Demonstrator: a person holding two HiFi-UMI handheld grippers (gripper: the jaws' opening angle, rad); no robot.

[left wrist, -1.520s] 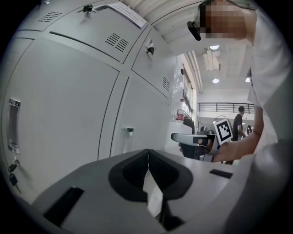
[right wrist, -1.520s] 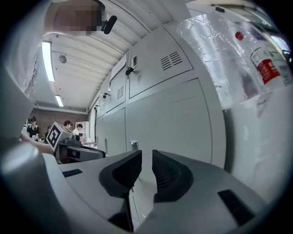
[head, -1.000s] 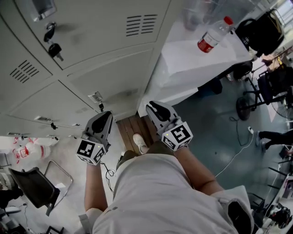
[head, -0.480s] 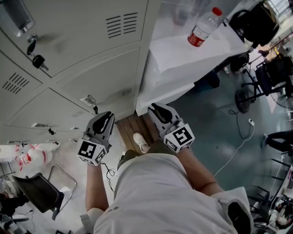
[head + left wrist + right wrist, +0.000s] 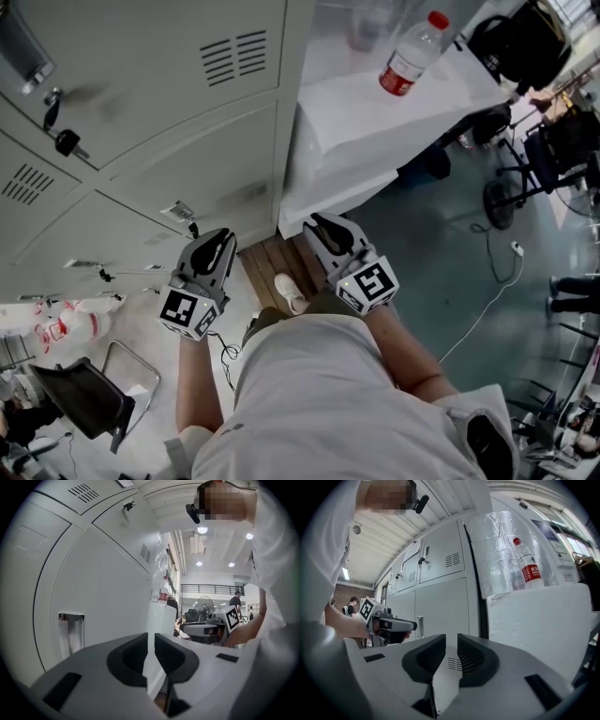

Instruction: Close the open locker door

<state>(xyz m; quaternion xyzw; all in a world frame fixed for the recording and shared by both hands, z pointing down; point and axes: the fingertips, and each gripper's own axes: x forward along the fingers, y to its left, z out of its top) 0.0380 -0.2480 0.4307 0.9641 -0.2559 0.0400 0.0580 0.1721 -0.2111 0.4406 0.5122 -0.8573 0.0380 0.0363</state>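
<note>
Grey lockers point(image 5: 141, 84) fill the upper left of the head view, and every door I see lies flush with the bank. Keys point(image 5: 64, 141) hang from one lock. My left gripper point(image 5: 217, 236) is held low in front of a lower door point(image 5: 211, 183), not touching it. Its jaws stand a little apart with nothing between them. In the left gripper view point(image 5: 149, 639) a metal handle point(image 5: 70, 620) shows on that door. My right gripper point(image 5: 314, 222) hangs beside it near the locker's right edge. Its jaws point(image 5: 451, 641) are also slightly apart and empty.
A white-covered table point(image 5: 375, 122) stands right of the lockers, close to my right gripper, with a plastic bottle point(image 5: 411, 54) on it. A wooden pallet point(image 5: 267, 262) and my shoe point(image 5: 289, 292) are below. A chair point(image 5: 80, 398) is at lower left; a cable point(image 5: 487, 300) lies on the floor.
The head view has swung, so the lockers and keys slide left and the table moves toward the middle. Both grippers keep nearly the same place and the same jaw gap.
</note>
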